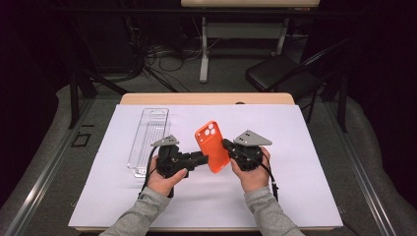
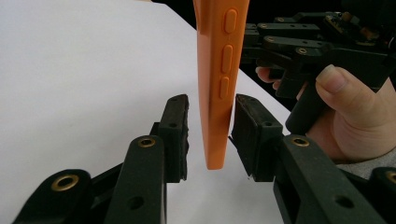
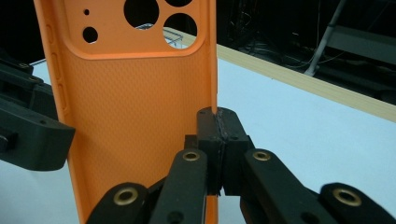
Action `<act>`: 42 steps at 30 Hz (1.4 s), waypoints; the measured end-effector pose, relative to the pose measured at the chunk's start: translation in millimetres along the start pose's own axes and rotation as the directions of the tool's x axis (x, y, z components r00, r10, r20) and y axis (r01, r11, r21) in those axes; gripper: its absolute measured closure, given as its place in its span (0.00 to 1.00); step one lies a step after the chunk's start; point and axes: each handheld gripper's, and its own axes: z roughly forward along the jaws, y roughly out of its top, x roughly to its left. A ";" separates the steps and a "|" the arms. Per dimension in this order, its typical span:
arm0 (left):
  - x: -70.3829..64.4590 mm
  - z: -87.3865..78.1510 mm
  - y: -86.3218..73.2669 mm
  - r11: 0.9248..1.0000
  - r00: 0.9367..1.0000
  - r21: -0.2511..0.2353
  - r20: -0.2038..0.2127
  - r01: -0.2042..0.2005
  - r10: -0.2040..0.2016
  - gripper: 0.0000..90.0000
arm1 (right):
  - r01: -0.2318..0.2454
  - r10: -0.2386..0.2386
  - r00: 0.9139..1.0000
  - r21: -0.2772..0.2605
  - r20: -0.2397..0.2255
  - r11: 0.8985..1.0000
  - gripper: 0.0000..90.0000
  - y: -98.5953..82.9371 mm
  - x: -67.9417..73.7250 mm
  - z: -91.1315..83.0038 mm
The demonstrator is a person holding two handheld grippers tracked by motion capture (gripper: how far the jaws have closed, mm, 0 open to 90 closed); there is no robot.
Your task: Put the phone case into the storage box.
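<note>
Hands: a person's left hand (image 1: 164, 179) and right hand (image 1: 252, 174) reach in from the near edge, grey sleeves on both forearms.
Left hand-held gripper (image 1: 204, 158): its jaws stand apart on either side of the lower edge of the orange phone case (image 1: 212, 146); in the left gripper view the case's buttoned side hangs between the two pads (image 2: 176, 135), and whether either pad touches it I cannot tell.
Right hand-held gripper (image 1: 227, 146): jaws pressed together, clamped on the case's side wall, seen up close in the right gripper view (image 3: 218, 140).
Phone case: held upright above the tabletop (image 1: 305, 162), between the two grippers, camera cut-outs at the top.
Clear plastic tray (image 1: 148, 140): lies flat on the white sheet, just left of the left gripper.
Far side: a dark folding chair (image 1: 282, 73) beyond the tabletop.
</note>
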 end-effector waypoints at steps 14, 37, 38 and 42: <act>3.5 -1.7 -0.1 0.997 0.997 0.011 0.016 0.070 -0.070 0.78 | 0.011 -0.011 1.000 0.006 -0.014 1.000 0.99 -2.0 5.2 2.4; 3.2 -4.0 -0.6 0.994 0.994 0.017 0.014 0.104 -0.104 0.88 | 0.013 -0.013 1.000 0.006 -0.021 1.000 0.99 -3.4 9.6 4.4; 3.0 -3.9 -0.7 0.994 0.994 0.017 0.014 0.107 -0.108 0.88 | 0.013 -0.013 1.000 0.007 -0.022 1.000 0.99 -3.4 9.7 4.3; 2.9 -4.2 -0.8 0.994 0.994 0.019 0.011 0.108 -0.108 0.88 | 0.015 -0.015 1.000 0.008 -0.021 1.000 0.99 -3.6 10.0 4.6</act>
